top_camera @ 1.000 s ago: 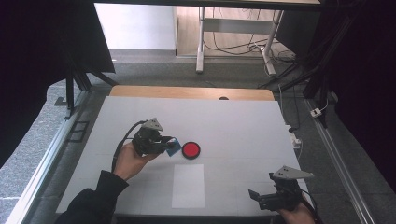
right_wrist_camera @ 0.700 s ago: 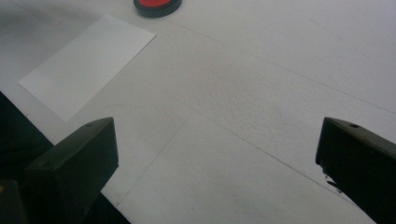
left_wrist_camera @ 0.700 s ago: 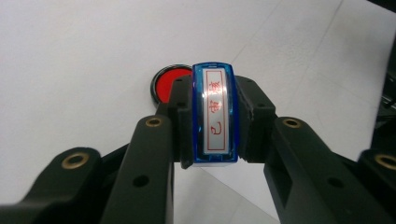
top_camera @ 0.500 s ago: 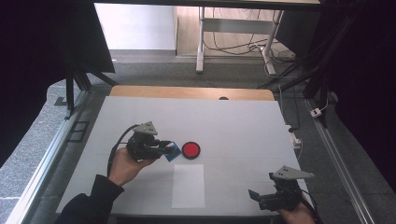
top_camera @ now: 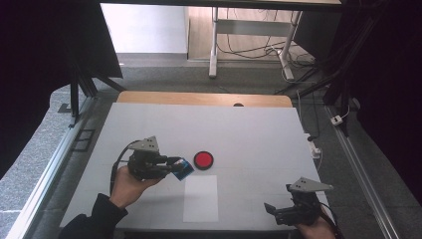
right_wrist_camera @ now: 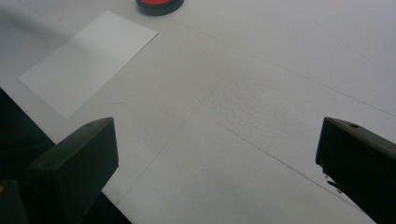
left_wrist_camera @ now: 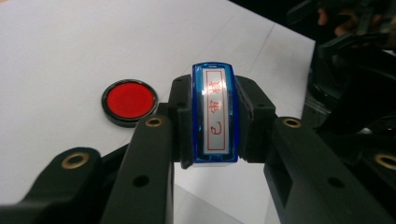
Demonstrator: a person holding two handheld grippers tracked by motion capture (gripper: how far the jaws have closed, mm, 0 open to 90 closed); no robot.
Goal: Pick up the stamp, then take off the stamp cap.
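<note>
On the left: left gripper (top_camera: 171, 167) has its jaws closed on the narrow sides of a blue stamp (left_wrist_camera: 215, 114), held just above the counter (top_camera: 249, 129) beside the ink pad (top_camera: 203, 160).
Stamp: clear blue plastic shell, oblong, glossy; a white label with red characters in a red frame runs along its top.
Ink pad: small round black tin, lid off, with a flat matte red face; it lies just right of the stamp.
Paper: plain white sheet (top_camera: 200, 197), rectangular, flat and unmarked, just in front of the ink pad.
Counter: pale grey, faintly grainy, with thin seam lines.
Right gripper (top_camera: 270, 209): at the near right corner, jaws wide apart, nothing between them.
Progress: stamp picked up; I judge pressing it onto the sheet is left to do, as no print shows. Whether it is inked I cannot tell.
</note>
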